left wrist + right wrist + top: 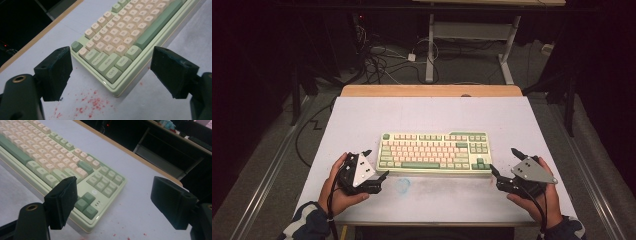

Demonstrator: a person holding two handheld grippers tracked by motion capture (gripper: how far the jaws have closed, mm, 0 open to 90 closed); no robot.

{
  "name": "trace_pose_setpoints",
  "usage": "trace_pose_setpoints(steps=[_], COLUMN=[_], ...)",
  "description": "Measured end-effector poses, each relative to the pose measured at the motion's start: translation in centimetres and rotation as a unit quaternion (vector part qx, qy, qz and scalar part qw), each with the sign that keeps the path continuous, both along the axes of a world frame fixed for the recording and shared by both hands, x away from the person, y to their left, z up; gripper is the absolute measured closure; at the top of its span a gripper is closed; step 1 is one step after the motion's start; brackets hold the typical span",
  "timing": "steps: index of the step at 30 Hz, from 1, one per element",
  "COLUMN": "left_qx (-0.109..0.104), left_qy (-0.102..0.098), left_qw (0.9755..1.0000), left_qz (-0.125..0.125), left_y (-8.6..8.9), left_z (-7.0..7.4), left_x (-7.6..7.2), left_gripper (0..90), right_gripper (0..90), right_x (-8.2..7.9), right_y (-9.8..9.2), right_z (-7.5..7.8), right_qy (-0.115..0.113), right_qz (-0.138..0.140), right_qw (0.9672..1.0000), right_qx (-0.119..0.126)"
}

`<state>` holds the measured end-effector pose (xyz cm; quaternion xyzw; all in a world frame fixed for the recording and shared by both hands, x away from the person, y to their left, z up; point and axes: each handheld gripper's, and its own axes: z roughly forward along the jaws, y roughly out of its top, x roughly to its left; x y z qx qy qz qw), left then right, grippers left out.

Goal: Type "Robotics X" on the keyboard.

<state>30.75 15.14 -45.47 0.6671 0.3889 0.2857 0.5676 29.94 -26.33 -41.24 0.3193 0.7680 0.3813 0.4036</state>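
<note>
A pale green plastic keyboard [435,152] with cream and sage keycaps, a flat slim rectangle with rounded corners, lies in the middle of the matte white table [362,115], its long axis running across the table from side to side and its long green space bar on the edge nearest the person. The left gripper [375,162], black with a grey three-cornered plate, sits just beside the keyboard's left end with its blocky jaws spread wide and empty. The right gripper [504,161] mirrors it at the right end, likewise released; reddish crumbs [93,103] speckle the tabletop near the keyboard's front corners.
</note>
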Motion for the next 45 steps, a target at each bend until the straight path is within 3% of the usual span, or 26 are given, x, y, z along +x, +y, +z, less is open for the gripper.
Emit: trace_pose_setpoints(steps=[6, 15, 20, 25, 27, 37, 45], left_qx=[0.013, -0.003, -0.001, -0.001, 0.009, -0.001, 0.016], left_qy=[0.010, 0.026, 0.030, 0.042, 0.044, 0.044, 0.051], left_qw=[0.9998, 0.9994, 0.9993, 0.9987, 0.9987, 0.9988, 0.9984], left_qz=[0.009, 0.024, 0.024, 0.028, 0.026, 0.024, 0.018], left_y=[0.6, 1.2, 1.7, 2.0, 1.8, 1.8, 1.4], left_z=[-0.9, -1.3, -1.7, -2.4, -2.6, -2.6, -3.0], left_x=[0.4, 1.1, 0.6, 0.1, 0.0, 0.0, 0.0], left_gripper=[16.6, 16.5, 16.5, 16.5, 16.5, 16.5, 16.5], right_gripper=[22.1, 22.0, 22.0, 21.9, 21.9, 21.7, 21.8], right_x=[0.0, 0.0, -0.2, 0.0, 0.1, 0.1, 0.4], right_y=[-1.0, -3.1, -3.9, -3.5, -3.2, -2.9, -2.5], right_z=[-0.6, -2.3, -3.1, -3.4, -3.3, -3.4, -3.9], right_qy=[0.003, 0.022, 0.032, 0.037, 0.033, 0.032, 0.046], right_qz=[-0.017, -0.038, -0.045, -0.045, -0.039, -0.037, -0.033], right_qw=[0.9999, 0.9990, 0.9983, 0.9982, 0.9987, 0.9988, 0.9983], right_qx=[0.000, 0.010, 0.016, 0.013, 0.009, -0.001, -0.014])
